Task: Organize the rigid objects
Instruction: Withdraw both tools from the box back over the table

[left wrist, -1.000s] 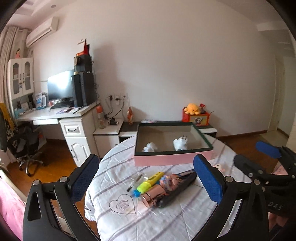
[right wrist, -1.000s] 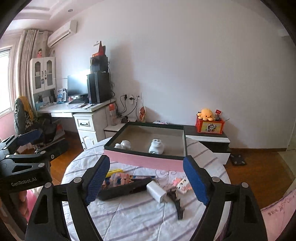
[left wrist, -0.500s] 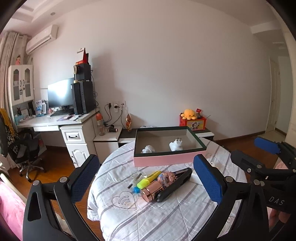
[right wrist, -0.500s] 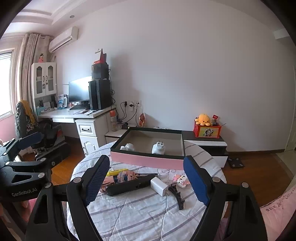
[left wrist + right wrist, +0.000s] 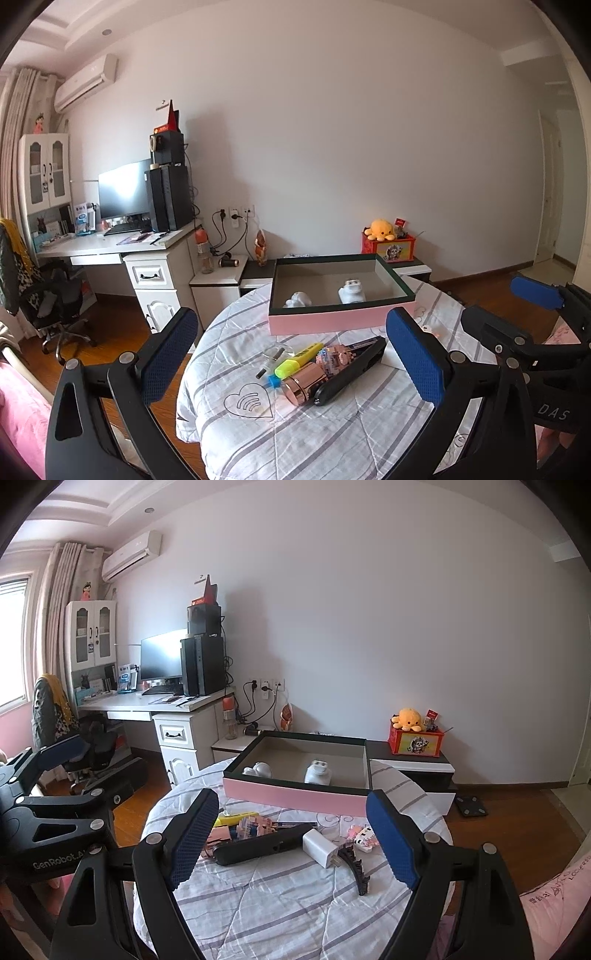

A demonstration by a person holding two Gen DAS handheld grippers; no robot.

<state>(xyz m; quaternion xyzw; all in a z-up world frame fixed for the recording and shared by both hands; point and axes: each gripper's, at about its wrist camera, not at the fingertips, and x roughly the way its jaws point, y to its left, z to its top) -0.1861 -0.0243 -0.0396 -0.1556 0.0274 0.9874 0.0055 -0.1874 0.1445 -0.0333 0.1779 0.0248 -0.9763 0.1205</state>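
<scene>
A pink box (image 5: 340, 322) (image 5: 295, 795) with a dark rim stands at the far side of a round table; two white objects lie inside it. In front of it lie a yellow highlighter (image 5: 298, 360), a rose-gold cylinder (image 5: 304, 382), a pink block figure (image 5: 336, 356), a long black case (image 5: 351, 371) (image 5: 264, 843), a white charger plug (image 5: 320, 847), a black hair clip (image 5: 354, 867) and a small pink-white toy (image 5: 364, 837). My left gripper (image 5: 291, 363) is open, above the table's near left. My right gripper (image 5: 291, 843) is open too, held over the near edge, empty.
The table wears a white quilted cloth with grey stripes (image 5: 280, 904). Behind it are a low cabinet with a red toy box (image 5: 415, 742), a white desk with monitor (image 5: 122, 195) and an office chair (image 5: 48, 306). Wooden floor surrounds the table.
Both grippers have drawn back from the table a little, so the box and the loose objects look smaller and further off. Both stay open and empty.
</scene>
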